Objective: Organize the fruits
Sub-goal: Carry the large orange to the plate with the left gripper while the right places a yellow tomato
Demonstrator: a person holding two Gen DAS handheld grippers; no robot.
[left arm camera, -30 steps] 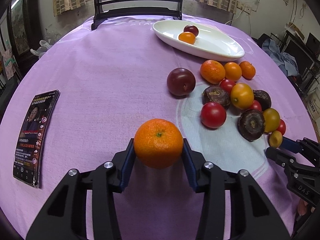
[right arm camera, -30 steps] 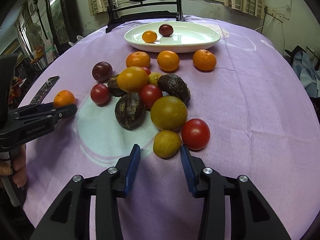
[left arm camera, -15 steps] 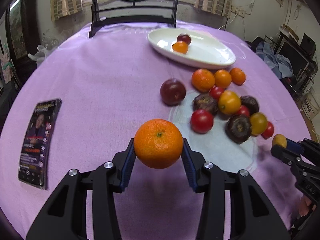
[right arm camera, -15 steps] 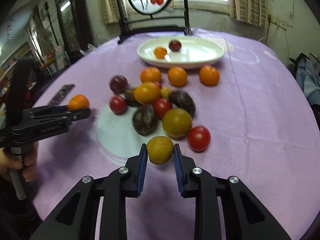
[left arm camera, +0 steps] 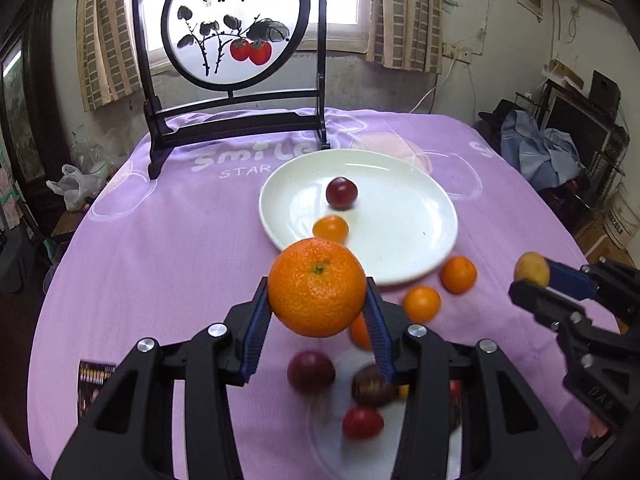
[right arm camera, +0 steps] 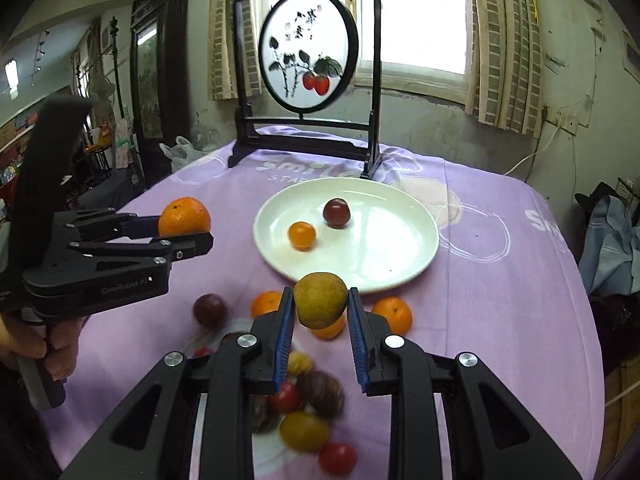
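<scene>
So both tools are up off the worktop now: left tool (left arm camera: 318, 312) clamped on the orange (left arm camera: 317, 288), right tool (right arm camera: 320, 322) freshly pinched on a yellow fruit (right arm camera: 320, 300). Plate (right arm camera: 400, 256) sits at 12 o'clock, probably drop-off next.

We see the right gripper (right arm camera: 320, 309) clamped on a yellow-green fruit (right arm camera: 320, 300), held above the purple tablecloth (right arm camera: 500, 300). Beyond it sits a white plate (right arm camera: 384, 256) with 2 fruits on it: a small orange one (right arm camera: 302, 235) and a dark red one (right arm camera: 337, 212). At left, the left gripper (right arm camera: 188, 236), held in a hand (right arm camera: 56, 356), grips an orange (right arm camera: 184, 217). Loose fruit lies blurred below us. A framed round painting (right arm camera: 308, 58) stands behind the plate.
</scene>
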